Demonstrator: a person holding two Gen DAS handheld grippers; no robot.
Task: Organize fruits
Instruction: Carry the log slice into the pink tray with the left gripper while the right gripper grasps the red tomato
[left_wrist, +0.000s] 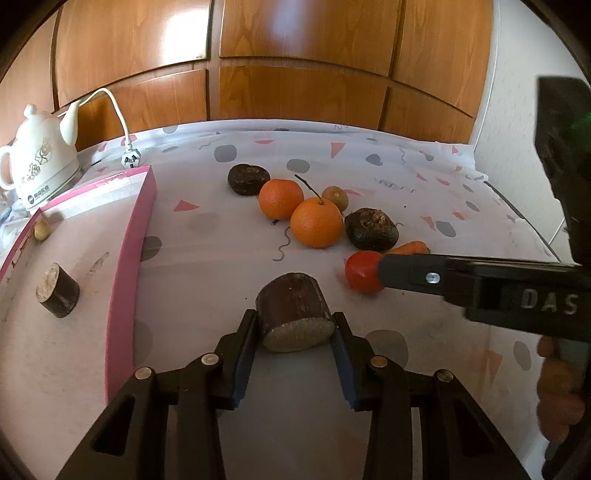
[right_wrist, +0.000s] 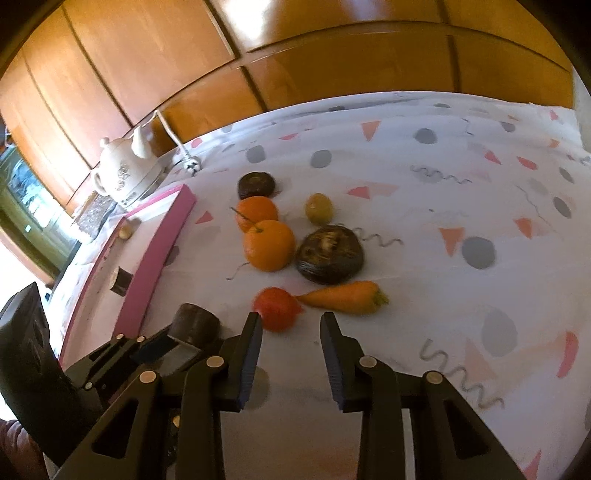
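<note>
My left gripper (left_wrist: 295, 325) is shut on a dark brown cut cylinder piece (left_wrist: 293, 315), held just right of the pink tray (left_wrist: 129, 258); the piece also shows in the right wrist view (right_wrist: 195, 325). The tray holds another cylinder piece (left_wrist: 57, 295) and a small tan fruit (left_wrist: 41, 229). My right gripper (right_wrist: 291, 321) is open, its jaws just short of a red tomato (right_wrist: 277, 308). An orange carrot (right_wrist: 343, 297), two oranges (right_wrist: 269, 244) (right_wrist: 256, 211), two dark round fruits (right_wrist: 330, 254) (right_wrist: 256, 185) and a small yellowish fruit (right_wrist: 318, 208) lie beyond it.
A white kettle (left_wrist: 40, 162) with cord and plug (left_wrist: 131, 160) stands at the back left. Wooden cabinet doors (left_wrist: 295, 74) rise behind the table. The patterned tablecloth (right_wrist: 461, 206) stretches right, with its edge at far right.
</note>
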